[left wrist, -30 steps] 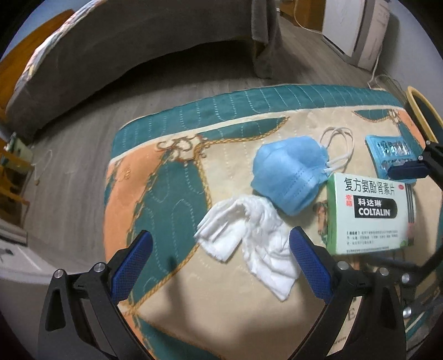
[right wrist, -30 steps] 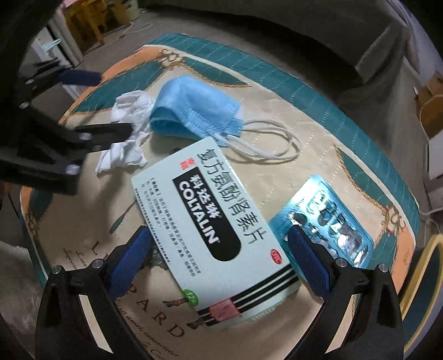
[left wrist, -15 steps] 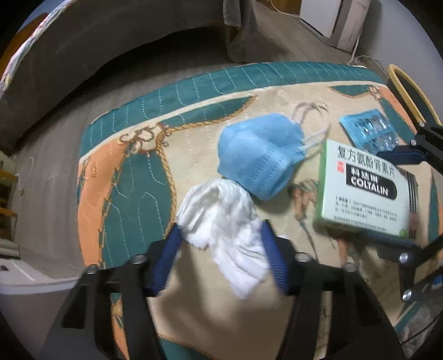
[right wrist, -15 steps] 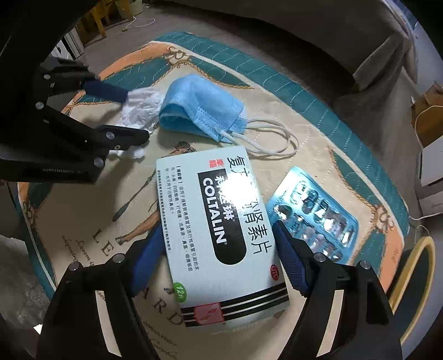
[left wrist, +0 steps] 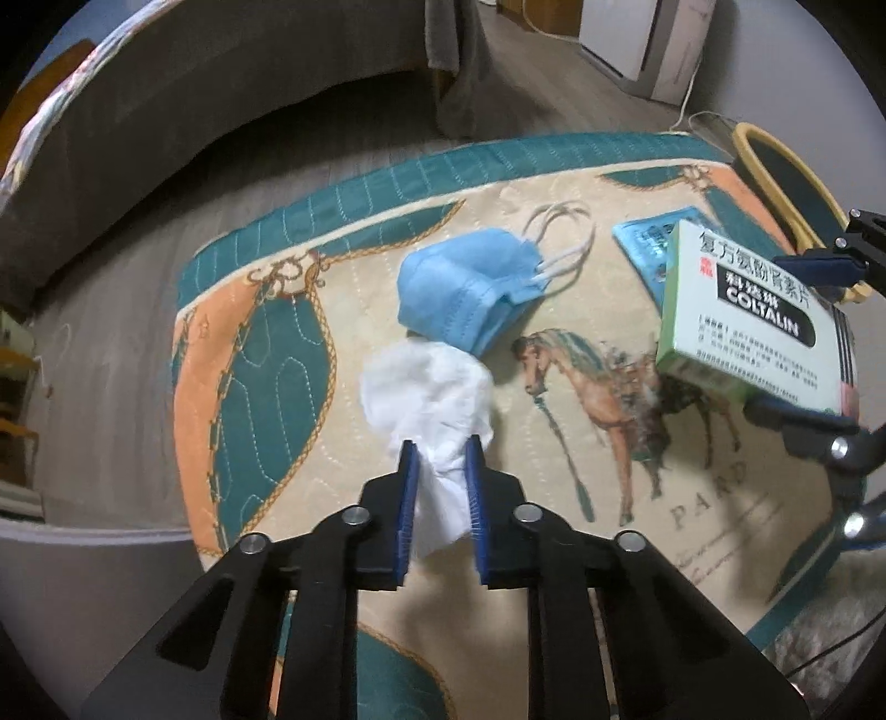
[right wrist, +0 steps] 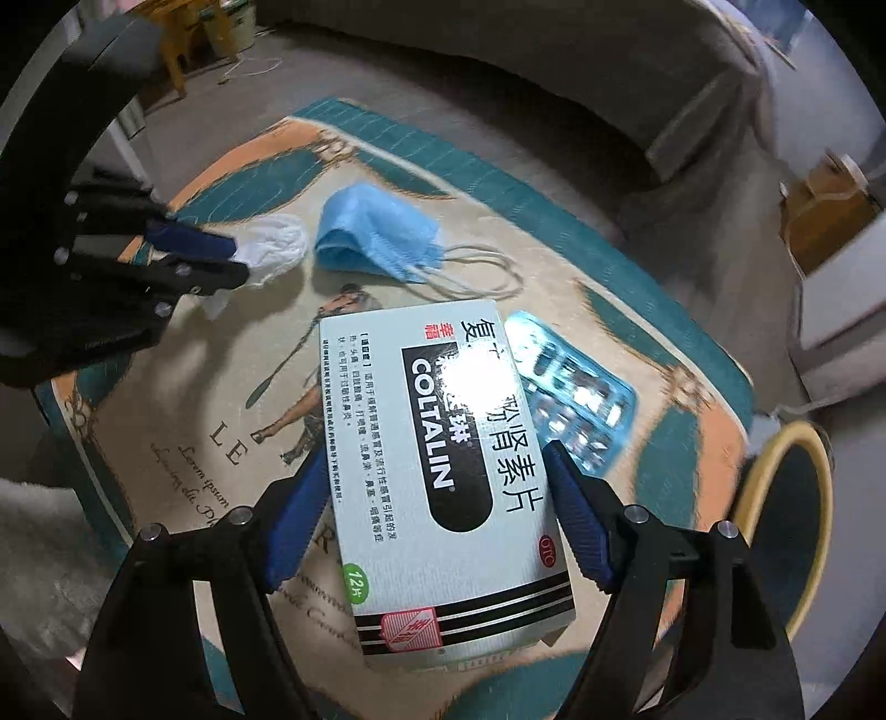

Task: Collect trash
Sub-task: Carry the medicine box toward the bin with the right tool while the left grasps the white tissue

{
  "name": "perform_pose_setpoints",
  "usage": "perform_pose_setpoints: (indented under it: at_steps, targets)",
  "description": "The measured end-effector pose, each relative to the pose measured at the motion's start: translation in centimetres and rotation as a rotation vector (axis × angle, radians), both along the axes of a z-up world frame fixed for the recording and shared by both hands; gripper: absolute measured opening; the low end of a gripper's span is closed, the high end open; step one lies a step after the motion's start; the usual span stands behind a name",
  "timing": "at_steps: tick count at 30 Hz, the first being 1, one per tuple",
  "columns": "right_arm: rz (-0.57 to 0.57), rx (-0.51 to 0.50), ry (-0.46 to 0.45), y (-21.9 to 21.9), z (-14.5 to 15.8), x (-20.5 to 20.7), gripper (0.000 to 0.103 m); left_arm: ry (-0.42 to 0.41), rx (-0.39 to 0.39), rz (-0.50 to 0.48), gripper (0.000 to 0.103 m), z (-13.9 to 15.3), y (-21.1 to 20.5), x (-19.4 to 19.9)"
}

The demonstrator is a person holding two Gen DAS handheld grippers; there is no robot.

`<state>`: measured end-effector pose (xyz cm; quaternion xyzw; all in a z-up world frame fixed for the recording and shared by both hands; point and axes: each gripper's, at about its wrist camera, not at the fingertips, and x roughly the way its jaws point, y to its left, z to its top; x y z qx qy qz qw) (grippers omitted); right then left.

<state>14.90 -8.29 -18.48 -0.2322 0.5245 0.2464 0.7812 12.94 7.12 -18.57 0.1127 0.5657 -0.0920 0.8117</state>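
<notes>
My left gripper [left wrist: 440,451] is shut on a crumpled white tissue [left wrist: 429,385] and holds it just above the patterned mat [left wrist: 260,354]; the tissue also shows in the right wrist view [right wrist: 274,246]. My right gripper [right wrist: 437,471] is shut on a white and green Coltalin medicine box [right wrist: 443,459], lifted off the mat; the box also shows in the left wrist view [left wrist: 753,315]. A blue face mask [left wrist: 470,293] lies on the mat beyond the tissue. A blue blister pack [right wrist: 576,399] lies on the mat beside the box.
A round bin with a yellow rim [right wrist: 786,520] stands off the mat's right edge. A grey sofa [left wrist: 166,111] lies beyond the mat. A white cabinet [left wrist: 637,44] stands at the far right. Wooden stools [right wrist: 188,33] stand on the floor.
My left gripper has shut on the tissue and raised it. My right gripper has shut on the medicine box and lifted it off the mat, uncovering the horse print.
</notes>
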Motion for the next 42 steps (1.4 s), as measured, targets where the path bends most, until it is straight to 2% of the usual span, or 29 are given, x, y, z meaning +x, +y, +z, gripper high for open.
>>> perform_pose_setpoints:
  at_steps: [6,9,17,22,27,40,42]
  targets:
    - [-0.043,0.0,-0.031,-1.6,2.3,-1.2,0.075,-0.006,0.027,-0.034,0.005,0.3,-1.7,-0.9]
    - [-0.061,0.016,-0.056,-2.4,3.6,-1.5,0.075,-0.031,0.023,-0.039,0.005,1.4,-1.9,-1.1]
    - [-0.144,0.051,-0.08,-6.0,5.6,-1.1,0.075,-0.158,-0.09,-0.03,0.005,6.2,-5.0,-0.1]
    - [-0.225,0.079,-0.091,-8.7,6.4,-0.6,0.075,-0.238,-0.144,-0.07,0.005,9.1,-7.6,-0.4]
    - [-0.314,0.097,-0.094,-11.9,6.9,-0.2,0.075,-0.277,-0.181,-0.108,0.005,10.8,-9.8,-0.7]
    - [-0.455,0.14,-0.083,-18.2,6.9,0.7,0.075,-0.289,-0.188,-0.157,0.005,10.5,-13.3,0.0]
    - [-0.465,0.14,-0.077,-18.7,6.8,0.8,0.075,-0.296,-0.153,-0.15,0.005,10.2,-13.2,0.2]
